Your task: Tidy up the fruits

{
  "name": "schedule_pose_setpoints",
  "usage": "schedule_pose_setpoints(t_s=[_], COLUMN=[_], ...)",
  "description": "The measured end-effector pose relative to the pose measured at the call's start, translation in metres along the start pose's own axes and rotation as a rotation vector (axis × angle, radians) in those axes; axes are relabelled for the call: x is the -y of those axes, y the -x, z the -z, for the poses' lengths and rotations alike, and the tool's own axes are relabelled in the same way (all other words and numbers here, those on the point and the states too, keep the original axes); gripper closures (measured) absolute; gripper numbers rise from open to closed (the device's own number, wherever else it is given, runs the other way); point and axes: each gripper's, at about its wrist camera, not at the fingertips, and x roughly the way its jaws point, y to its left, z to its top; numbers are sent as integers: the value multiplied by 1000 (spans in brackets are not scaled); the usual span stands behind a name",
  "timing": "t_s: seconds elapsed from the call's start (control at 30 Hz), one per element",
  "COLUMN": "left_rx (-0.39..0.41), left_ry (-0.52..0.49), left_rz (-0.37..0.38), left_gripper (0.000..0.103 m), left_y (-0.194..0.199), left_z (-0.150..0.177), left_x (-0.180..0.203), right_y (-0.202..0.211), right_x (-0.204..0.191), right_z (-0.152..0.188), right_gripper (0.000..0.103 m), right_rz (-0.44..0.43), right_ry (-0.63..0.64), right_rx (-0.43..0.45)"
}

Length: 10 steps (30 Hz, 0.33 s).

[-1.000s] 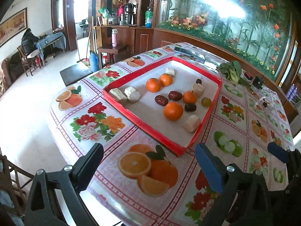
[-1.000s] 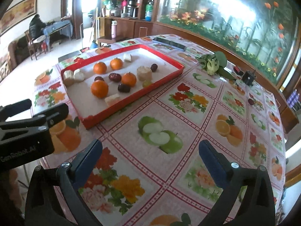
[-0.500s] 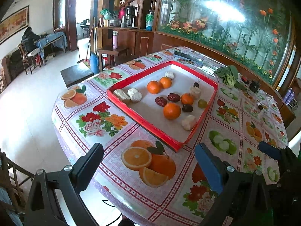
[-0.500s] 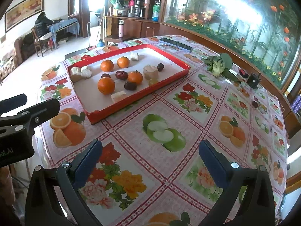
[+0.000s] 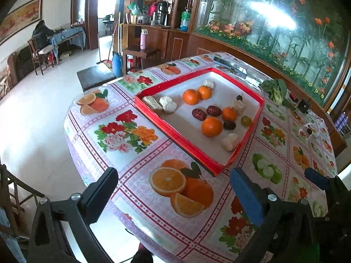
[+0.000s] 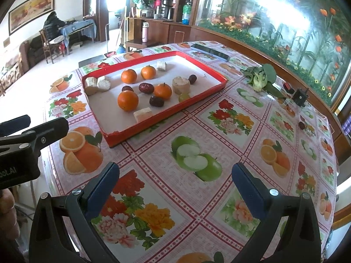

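Observation:
A red-rimmed tray [image 5: 175,134] [image 6: 166,111] lies on the table with several oranges [image 5: 211,126] [image 6: 128,100], dark red dates [image 5: 199,114] [image 6: 146,87], a small green fruit [image 5: 246,121] [image 6: 183,97] and pale chunks [image 5: 230,142] [image 6: 142,113]. My left gripper [image 5: 173,186] is open and empty, above the table's near edge, short of the tray. My right gripper [image 6: 175,179] is open and empty, above the tablecloth to the right of the tray. The left gripper also shows in the right wrist view [image 6: 33,129].
A green leafy vegetable [image 6: 260,77] [image 5: 275,89], a small black box [image 6: 300,97] and a dark date [image 6: 301,125] lie at the right. A flat dark device [image 6: 209,51] lies behind the tray. The table edge [image 5: 72,153] drops off at left.
Both grippers have drawn back and risen from the tray, which now looks smaller and farther. Both stay open and empty.

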Motion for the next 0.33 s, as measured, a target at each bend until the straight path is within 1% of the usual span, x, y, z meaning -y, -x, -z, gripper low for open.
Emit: schedule_pose_setpoints(t_s=[0.23,0.33], left_rx=[22,24], left_ry=[-16,-25], left_rz=[-67,-77], left_gripper=[0,0], left_y=[0,1], left_z=[-1,-2], left_x=[1,2], right_y=[-3,-3], right_x=[0,0], right_z=[0,0], right_gripper=[0,0], right_rz=[-2,-3], right_ry=[-3,-3], right_rx=[-6,-6])
